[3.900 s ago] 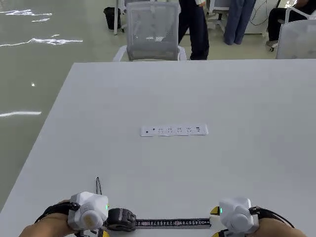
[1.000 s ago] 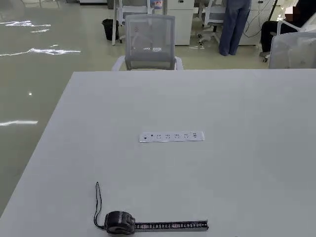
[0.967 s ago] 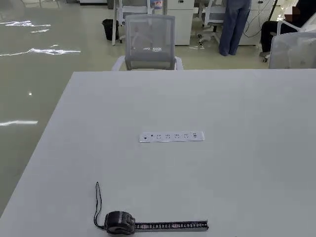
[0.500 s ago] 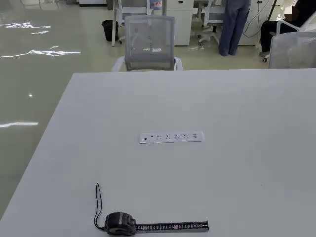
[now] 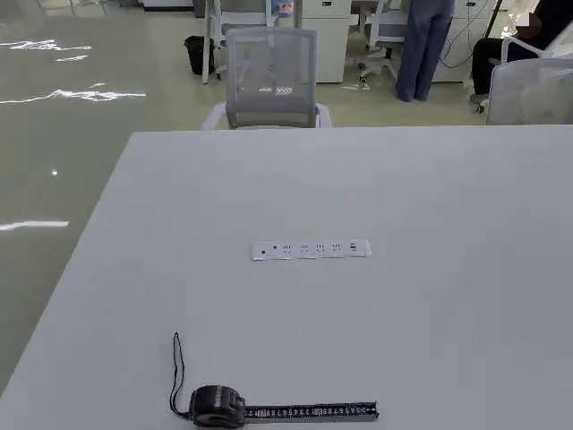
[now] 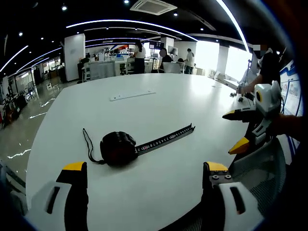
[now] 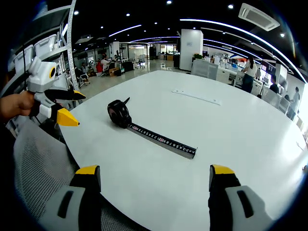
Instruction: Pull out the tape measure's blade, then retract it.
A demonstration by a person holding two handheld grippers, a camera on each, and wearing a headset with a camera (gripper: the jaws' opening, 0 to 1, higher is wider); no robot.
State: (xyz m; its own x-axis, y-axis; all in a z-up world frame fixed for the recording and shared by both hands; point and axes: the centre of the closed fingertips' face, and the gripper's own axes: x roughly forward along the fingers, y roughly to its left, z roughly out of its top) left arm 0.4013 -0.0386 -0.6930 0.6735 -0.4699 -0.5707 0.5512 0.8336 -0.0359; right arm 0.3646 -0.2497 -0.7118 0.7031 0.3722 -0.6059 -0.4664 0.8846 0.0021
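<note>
Across the white table (image 5: pixel 403 197), our reference is the power strip (image 5: pixel 311 249), which lies flat near the middle.

Left gripper (image 6: pixel 144 167): it is held off the table's edge, on the person's side of the power strip and well apart from it. The jaws stand wide apart and grip nothing. Right gripper (image 7: pixel 155 169): the same finding, jaws spread and empty. Each points inward at the work, and we judge both are poised to approach.

Tape measure (image 5: pixel 218 405): the dark case rests between the power strip and the person, near the table's edge and offset to the left of the strip. Nothing touches it.

Blade (image 5: pixel 313 412): it is drawn out of the case and lies flat, running rightward roughly parallel to the power strip. As nothing grips it, we judge a lock holds it out. The pull appears done and the retraction not yet.

Lanyard (image 5: pixel 177 367): it trails loose from the case toward the power strip's side.
</note>
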